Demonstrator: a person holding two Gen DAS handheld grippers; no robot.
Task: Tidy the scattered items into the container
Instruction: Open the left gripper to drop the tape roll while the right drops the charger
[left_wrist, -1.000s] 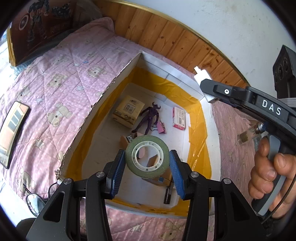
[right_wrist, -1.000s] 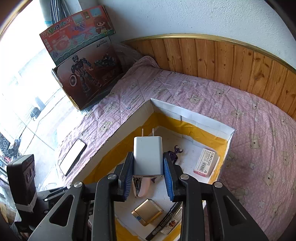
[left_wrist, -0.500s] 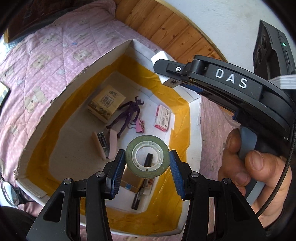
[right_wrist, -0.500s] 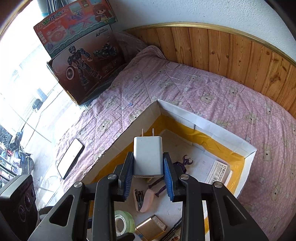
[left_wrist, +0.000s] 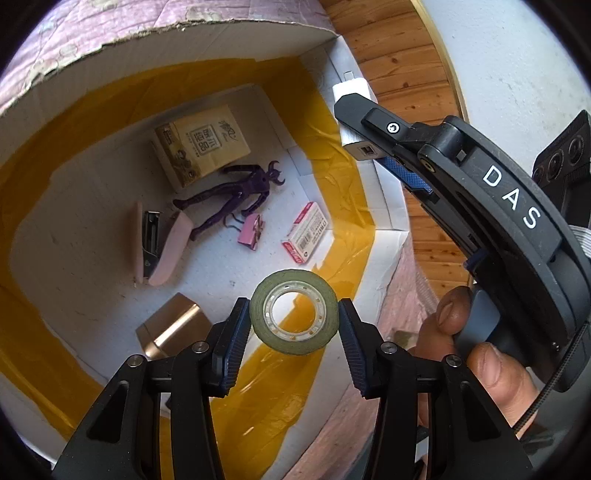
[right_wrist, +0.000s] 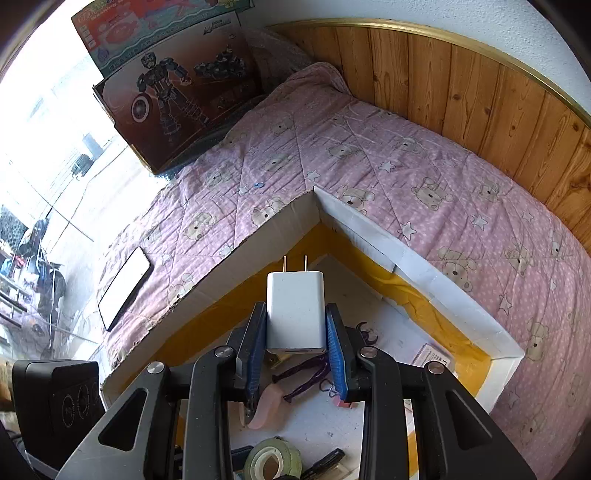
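Note:
My left gripper (left_wrist: 293, 323) sits around a green tape roll (left_wrist: 294, 311) inside the white, yellow-lined box (left_wrist: 384, 221); small gaps show between the blue pads and the roll, so the jaws look open. The roll also shows in the right wrist view (right_wrist: 273, 459). My right gripper (right_wrist: 295, 345) is shut on a white USB charger (right_wrist: 295, 310), prongs forward, held above the box's far corner (right_wrist: 314, 192). The charger shows in the left wrist view (left_wrist: 352, 110) too.
In the box lie a tan carton (left_wrist: 201, 146), a purple figure (left_wrist: 236, 194), a pink stapler (left_wrist: 159, 243), a pink clip (left_wrist: 251, 232), a red-white packet (left_wrist: 306, 232) and a gold box (left_wrist: 173, 330). A phone (right_wrist: 123, 288) lies on the pink quilt (right_wrist: 406, 155).
My left gripper has gone down into the box with the tape roll and its jaws have spread slightly off the roll. My right gripper has moved forward over the box, still holding the charger.

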